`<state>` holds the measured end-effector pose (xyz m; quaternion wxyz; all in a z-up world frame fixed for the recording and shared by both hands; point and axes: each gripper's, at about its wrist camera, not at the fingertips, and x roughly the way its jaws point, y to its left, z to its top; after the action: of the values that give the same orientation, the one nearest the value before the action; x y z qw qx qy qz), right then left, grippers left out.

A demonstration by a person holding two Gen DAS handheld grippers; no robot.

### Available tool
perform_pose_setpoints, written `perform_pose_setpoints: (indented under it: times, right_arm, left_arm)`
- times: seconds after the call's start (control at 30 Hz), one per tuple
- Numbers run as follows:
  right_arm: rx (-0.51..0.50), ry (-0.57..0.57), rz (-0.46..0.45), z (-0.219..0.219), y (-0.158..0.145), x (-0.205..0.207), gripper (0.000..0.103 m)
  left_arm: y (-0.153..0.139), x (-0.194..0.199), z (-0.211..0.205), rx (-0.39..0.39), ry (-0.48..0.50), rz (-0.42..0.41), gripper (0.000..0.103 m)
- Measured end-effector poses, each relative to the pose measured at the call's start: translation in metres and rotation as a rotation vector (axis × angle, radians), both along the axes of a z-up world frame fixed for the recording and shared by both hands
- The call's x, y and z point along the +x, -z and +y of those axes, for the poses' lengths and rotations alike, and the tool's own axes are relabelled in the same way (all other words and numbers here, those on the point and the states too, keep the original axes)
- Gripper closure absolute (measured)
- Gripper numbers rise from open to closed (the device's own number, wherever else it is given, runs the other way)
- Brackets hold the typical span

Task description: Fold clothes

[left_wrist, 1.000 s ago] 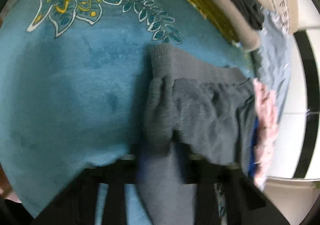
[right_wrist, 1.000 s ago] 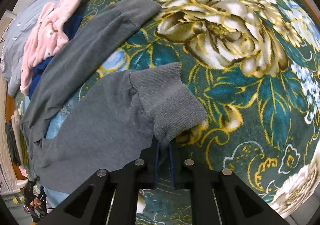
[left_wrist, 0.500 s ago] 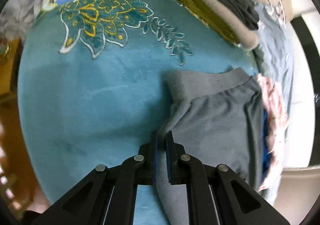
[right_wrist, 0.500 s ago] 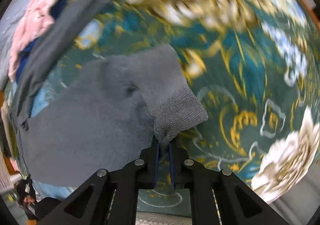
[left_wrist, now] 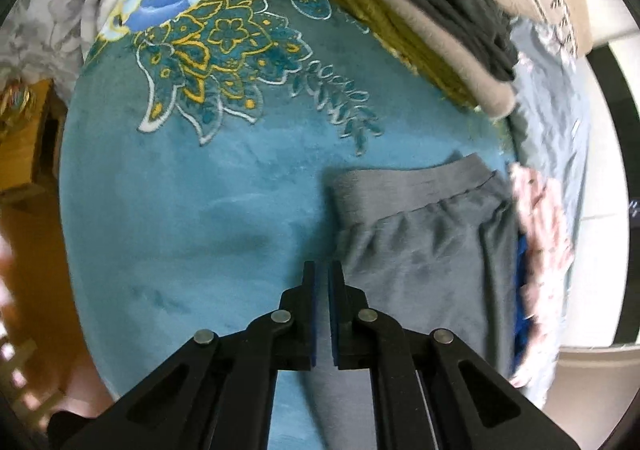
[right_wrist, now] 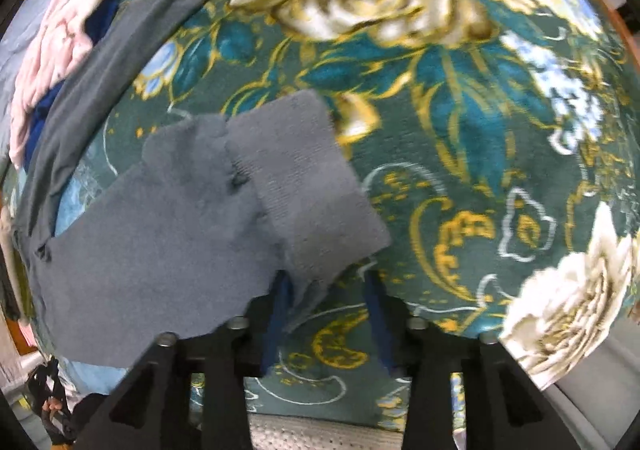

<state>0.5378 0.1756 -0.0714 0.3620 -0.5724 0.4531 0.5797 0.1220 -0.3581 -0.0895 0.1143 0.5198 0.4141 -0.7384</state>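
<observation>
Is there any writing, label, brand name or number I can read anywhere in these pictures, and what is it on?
None: no readable word, number or sign shows in either view.
The grey garment shows no tag or print.
The floral blanket bears only flower patterns.
The folded stack shows no label.

Teal floral blanket [left_wrist: 168, 210], grey trousers [left_wrist: 420, 250] spread on it, folded clothes stack [left_wrist: 432, 30] beyond the trousers, pink garment [left_wrist: 540, 234] beside them
</observation>
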Motion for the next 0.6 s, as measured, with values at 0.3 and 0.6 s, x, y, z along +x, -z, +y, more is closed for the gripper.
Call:
perform_pose_setpoints:
  times: [0.3, 0.6]
  right_arm:
    - [0.154, 0.200, 0.324, 0.114, -0.040, -0.006, 0.053]
    - [0.041, 0.335, 0.454, 0.195, 0.010, -0.116, 0.053]
  left_arm:
    - [-0.036, -0.004, 0.055, 0.112, 0.042, 0.098, 0.097]
    - [-0.042, 0.003, 0.112, 0.080, 0.128, 0.059, 0.096]
